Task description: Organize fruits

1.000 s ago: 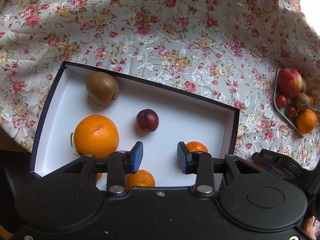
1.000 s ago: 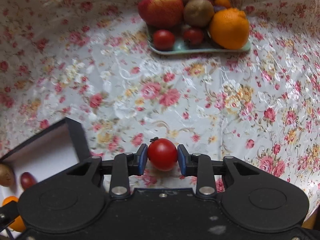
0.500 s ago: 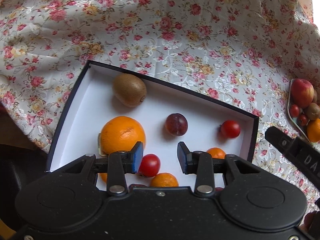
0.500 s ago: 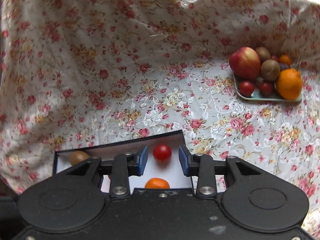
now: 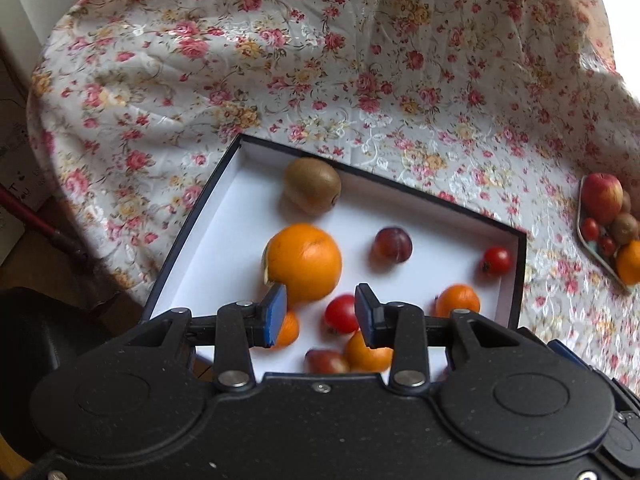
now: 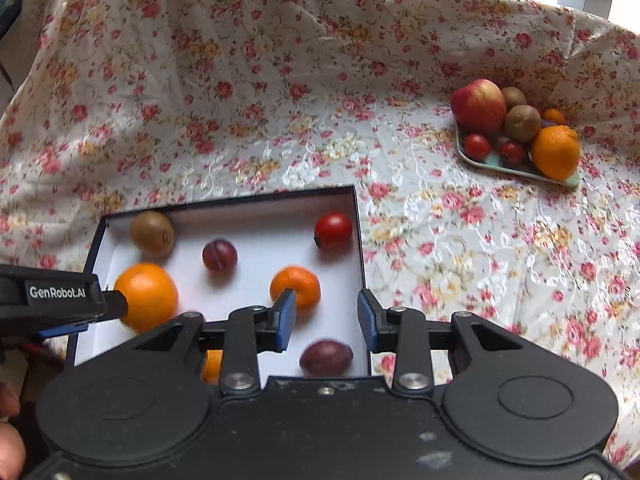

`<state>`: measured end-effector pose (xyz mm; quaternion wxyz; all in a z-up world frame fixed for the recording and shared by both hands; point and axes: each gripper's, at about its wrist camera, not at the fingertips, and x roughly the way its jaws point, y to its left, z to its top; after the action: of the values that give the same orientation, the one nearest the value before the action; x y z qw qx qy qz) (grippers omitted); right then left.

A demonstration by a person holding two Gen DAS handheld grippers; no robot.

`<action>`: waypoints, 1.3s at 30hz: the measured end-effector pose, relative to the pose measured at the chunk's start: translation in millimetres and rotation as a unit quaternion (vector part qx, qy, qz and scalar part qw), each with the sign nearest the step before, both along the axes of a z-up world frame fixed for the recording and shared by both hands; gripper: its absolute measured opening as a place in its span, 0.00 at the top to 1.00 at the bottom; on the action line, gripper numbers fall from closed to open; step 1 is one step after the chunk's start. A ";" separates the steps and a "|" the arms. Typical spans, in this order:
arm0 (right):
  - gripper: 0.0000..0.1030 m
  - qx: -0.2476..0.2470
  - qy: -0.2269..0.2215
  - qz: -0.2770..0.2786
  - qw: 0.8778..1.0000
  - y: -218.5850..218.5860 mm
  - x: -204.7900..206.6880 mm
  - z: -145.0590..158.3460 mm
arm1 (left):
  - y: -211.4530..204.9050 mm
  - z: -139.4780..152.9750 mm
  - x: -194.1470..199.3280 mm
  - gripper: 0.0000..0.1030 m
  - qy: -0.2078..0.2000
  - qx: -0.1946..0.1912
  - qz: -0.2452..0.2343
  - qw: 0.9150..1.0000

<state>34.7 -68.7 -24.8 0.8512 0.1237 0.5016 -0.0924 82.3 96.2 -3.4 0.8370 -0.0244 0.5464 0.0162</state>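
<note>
A black-rimmed white box [image 5: 224, 248] holds a kiwi [image 5: 312, 190], a big orange [image 5: 304, 262], a plum [image 5: 393, 245], two tomatoes [image 5: 496, 260] [image 5: 341, 314] and several small oranges. My left gripper [image 5: 320, 312] hovers open above the box's near side, holding nothing. In the right wrist view the box [image 6: 264, 232] lies below my right gripper [image 6: 326, 316], which is open and empty over the box's right part. A tomato [image 6: 334, 230] rests in the far right corner, a mandarin [image 6: 296, 286] and a plum [image 6: 326, 357] nearer.
A pale green plate [image 6: 520, 170] at the far right carries an apple [image 6: 478, 105], kiwis, two tomatoes and an orange [image 6: 555, 152]. Flowered cloth [image 6: 460, 280] covers the table between box and plate. A finger [image 6: 112, 306] of the left gripper juts in from the left.
My right gripper opened and let the tomato go into the box's far right corner, then drew back and up. The left gripper also rose and pulled back, staying open.
</note>
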 end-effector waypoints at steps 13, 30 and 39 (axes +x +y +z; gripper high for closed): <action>0.65 -0.004 -0.014 -0.007 1.000 -2.9 -69.1 17.4 | 2.6 18.3 -73.8 0.55 -0.037 0.037 -0.032 0.998; 0.65 -0.018 -0.022 -0.014 0.999 -13.2 -86.9 16.2 | -12.6 15.0 -91.6 0.54 -0.066 0.040 -0.061 0.995; 0.65 -0.012 -0.017 -0.018 1.000 -12.6 -82.5 13.7 | -12.5 11.5 -91.6 0.54 -0.057 0.036 -0.061 0.996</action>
<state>-47.9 -81.3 -11.2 0.8590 0.1244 0.4838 -0.1118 -9.3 83.7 8.0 0.8663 0.0389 0.4977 -0.0167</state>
